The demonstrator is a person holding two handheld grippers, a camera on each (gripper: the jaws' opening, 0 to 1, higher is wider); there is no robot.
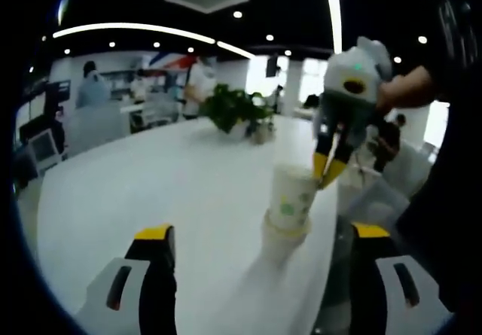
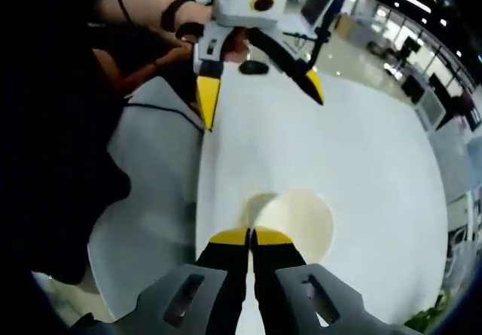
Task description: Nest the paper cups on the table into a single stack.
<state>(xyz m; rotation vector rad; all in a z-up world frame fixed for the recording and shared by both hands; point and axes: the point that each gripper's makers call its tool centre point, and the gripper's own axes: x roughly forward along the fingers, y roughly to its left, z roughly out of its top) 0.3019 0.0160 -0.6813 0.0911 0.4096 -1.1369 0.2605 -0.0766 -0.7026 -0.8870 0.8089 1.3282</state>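
With my right claw (image 2: 251,236) pinching the top cup's (image 1: 292,192) rim and my left claw (image 1: 260,237) released, I should lower it straight into the cup below (image 1: 280,243).

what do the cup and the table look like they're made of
Paper cup: looks like matte cream paper with a faint green print and a rolled rim; it sits in another cup. Table: smooth white top with a soft sheen, probably laminate, but the exact material can't be told.
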